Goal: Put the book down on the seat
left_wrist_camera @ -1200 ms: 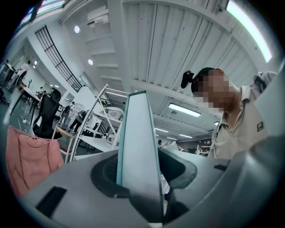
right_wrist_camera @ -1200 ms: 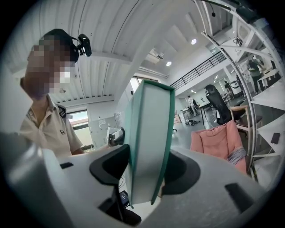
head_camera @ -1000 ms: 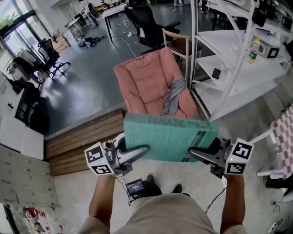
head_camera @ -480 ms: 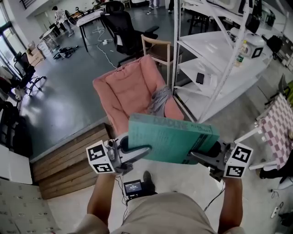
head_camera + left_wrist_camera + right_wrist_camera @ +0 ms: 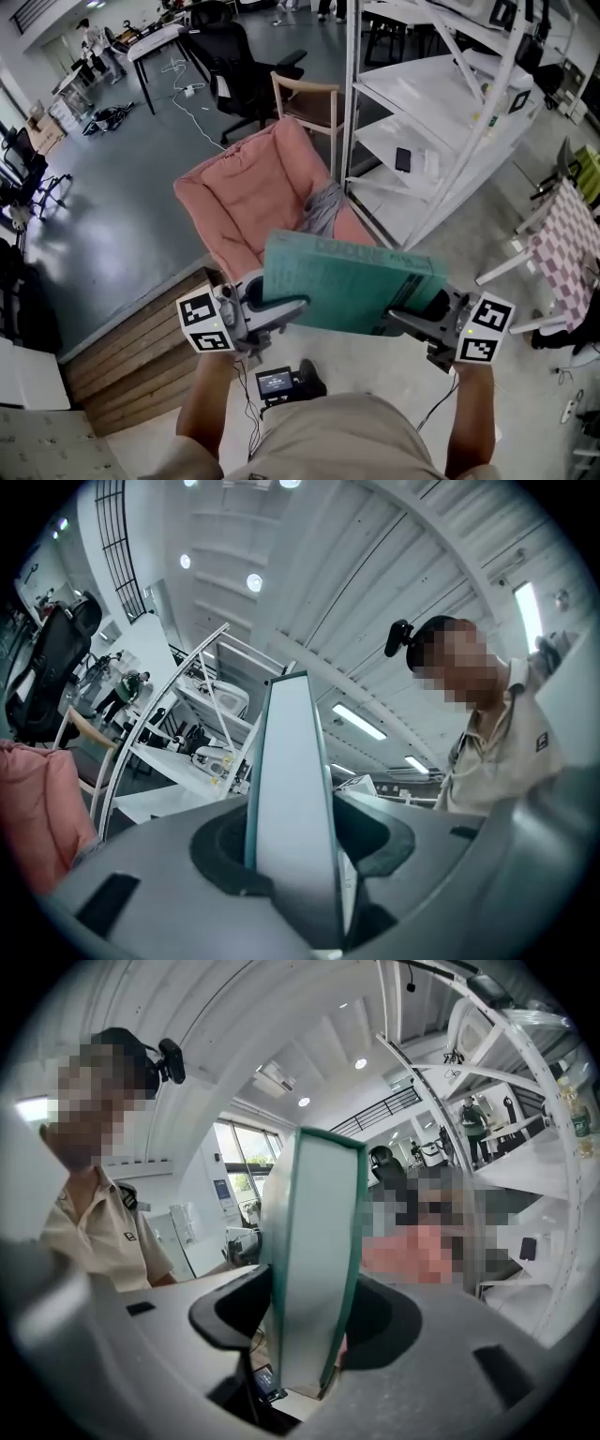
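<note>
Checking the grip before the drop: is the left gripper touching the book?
Touching. The left gripper view shows the left gripper clamped on the teal book, pads against both faces.

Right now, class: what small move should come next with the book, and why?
Probably carry the book forward over the pink chair: it hangs short of it, with left tongs and right tongs each clamped on one end.
</note>
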Available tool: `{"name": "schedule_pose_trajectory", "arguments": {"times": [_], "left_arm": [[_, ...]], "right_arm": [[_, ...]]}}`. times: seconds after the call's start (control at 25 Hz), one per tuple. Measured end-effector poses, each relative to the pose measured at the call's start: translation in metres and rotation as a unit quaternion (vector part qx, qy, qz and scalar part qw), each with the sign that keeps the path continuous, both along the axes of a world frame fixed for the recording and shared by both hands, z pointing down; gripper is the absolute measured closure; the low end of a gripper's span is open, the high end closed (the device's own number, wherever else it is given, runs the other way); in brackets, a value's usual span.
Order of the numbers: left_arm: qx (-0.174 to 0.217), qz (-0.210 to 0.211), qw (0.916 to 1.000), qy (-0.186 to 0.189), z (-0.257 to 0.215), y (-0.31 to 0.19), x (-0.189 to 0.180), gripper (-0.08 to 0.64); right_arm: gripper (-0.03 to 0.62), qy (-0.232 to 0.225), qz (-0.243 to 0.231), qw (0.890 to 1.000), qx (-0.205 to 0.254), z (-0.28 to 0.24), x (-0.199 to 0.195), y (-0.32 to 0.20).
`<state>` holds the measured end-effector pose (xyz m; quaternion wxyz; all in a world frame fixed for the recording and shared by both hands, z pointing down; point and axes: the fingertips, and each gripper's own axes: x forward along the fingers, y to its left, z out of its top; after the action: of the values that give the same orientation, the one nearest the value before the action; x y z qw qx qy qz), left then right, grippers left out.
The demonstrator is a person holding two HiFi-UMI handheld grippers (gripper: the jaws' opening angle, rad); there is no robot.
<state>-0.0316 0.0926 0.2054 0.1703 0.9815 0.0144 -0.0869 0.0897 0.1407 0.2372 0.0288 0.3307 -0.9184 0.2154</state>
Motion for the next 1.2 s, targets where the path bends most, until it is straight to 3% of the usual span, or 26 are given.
{"name": "schedule_pose_trajectory", "arguments": {"times": [0.64, 0.84, 1.2], "left_arm": [[0.013, 0.010, 0.9998, 0.014, -0.002, -0.080, -0.054, 0.373], [0.012, -0.013, 0.9997, 0.016, -0.001, -0.105, -0.063, 0.373], [0.012, -0.074, 0.9970, -0.018, 0.014, -0.150, -0.048, 0.371]], "right_arm": [[0.383, 0.021, 0.009, 1.000, -0.002, -0.003, -0.053, -0.078], [0.383, 0.023, -0.014, 1.000, 0.000, -0.003, -0.059, -0.108], [0.379, -0.007, -0.069, 0.998, -0.006, 0.021, -0.042, -0.169]]}}
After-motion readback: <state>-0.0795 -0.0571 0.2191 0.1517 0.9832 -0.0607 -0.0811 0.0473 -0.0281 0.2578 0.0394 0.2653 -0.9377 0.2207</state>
